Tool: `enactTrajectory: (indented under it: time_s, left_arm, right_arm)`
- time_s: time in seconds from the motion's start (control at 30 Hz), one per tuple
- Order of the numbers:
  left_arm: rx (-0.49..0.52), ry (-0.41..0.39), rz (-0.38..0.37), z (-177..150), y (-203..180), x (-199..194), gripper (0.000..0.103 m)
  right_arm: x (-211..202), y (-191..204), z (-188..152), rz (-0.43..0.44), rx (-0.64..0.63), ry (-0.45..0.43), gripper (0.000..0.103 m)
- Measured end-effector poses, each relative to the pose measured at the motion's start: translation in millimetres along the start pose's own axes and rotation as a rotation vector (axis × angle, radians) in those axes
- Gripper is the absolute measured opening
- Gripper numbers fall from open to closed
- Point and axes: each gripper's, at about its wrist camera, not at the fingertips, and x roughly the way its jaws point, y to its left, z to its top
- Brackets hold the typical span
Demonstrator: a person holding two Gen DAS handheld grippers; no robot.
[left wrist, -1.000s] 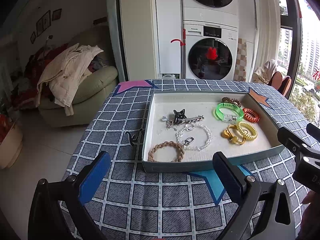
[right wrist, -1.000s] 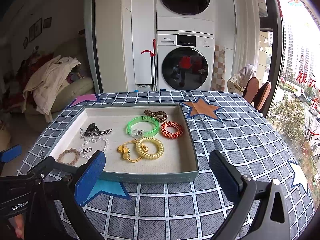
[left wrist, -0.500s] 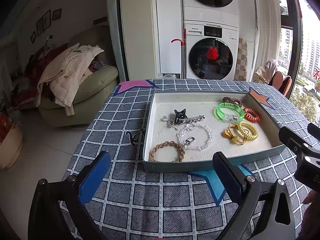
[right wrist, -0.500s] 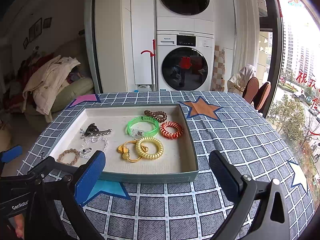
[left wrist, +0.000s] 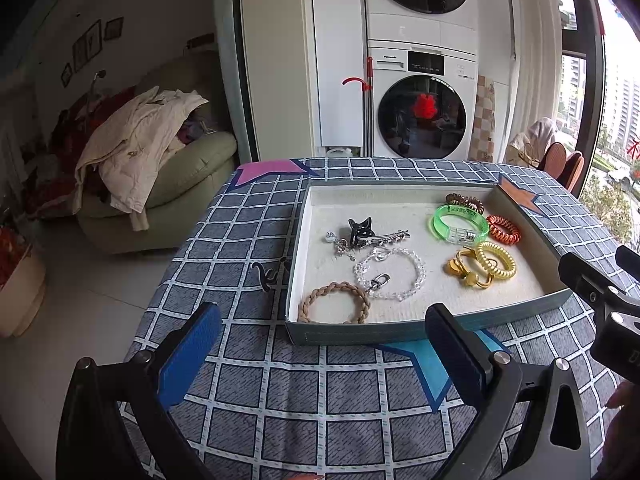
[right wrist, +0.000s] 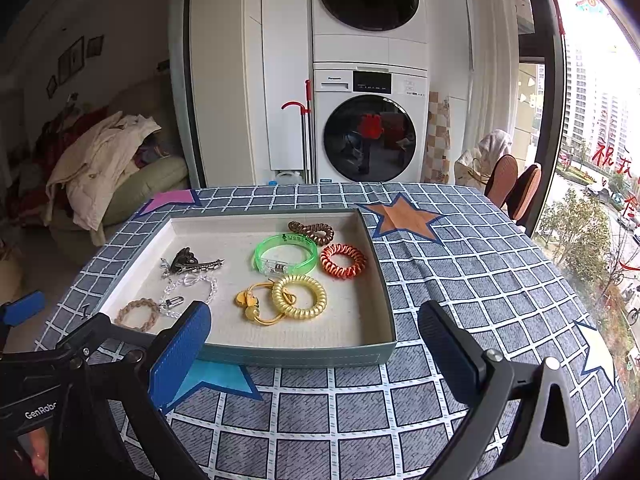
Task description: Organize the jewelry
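Observation:
A shallow grey-green tray [left wrist: 400,330] [right wrist: 304,354] sits on the checked tablecloth. Inside lie a braided tan bracelet [left wrist: 334,308] [right wrist: 138,312], a clear bead bracelet [left wrist: 390,276], a black cat clip with a silver hair clip [left wrist: 362,232] [right wrist: 188,262], a green bangle [left wrist: 460,224] [right wrist: 286,254], an orange coil tie [left wrist: 504,230] [right wrist: 343,261], a brown coil tie [left wrist: 464,202] [right wrist: 312,230], a yellow coil tie [left wrist: 494,266] [right wrist: 299,297] and a yellow bobble tie [left wrist: 466,274] [right wrist: 252,308]. My left gripper [left wrist: 320,344] and right gripper [right wrist: 316,344] are open and empty, held before the tray's near wall.
A small black piece [left wrist: 266,276] lies on the cloth left of the tray. The table edge drops to the floor on the left, with a sofa [left wrist: 160,188] beyond. Stacked washing machines [right wrist: 368,128] stand behind. Chairs [right wrist: 514,186] stand at the far right.
Both grippers have barely moved; the left view has drifted very slightly. Nothing in the tray has moved.

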Motion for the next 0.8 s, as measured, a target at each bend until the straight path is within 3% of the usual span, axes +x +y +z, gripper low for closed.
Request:
enactTrajectory:
  time_s: [0.8]
  left_arm:
    - [0.001,0.001,0.000,-1.2,0.1,1.8,0.103]
  right_arm:
    - [-0.1,0.2,-0.2,0.002,0.001,0.003,0.103]
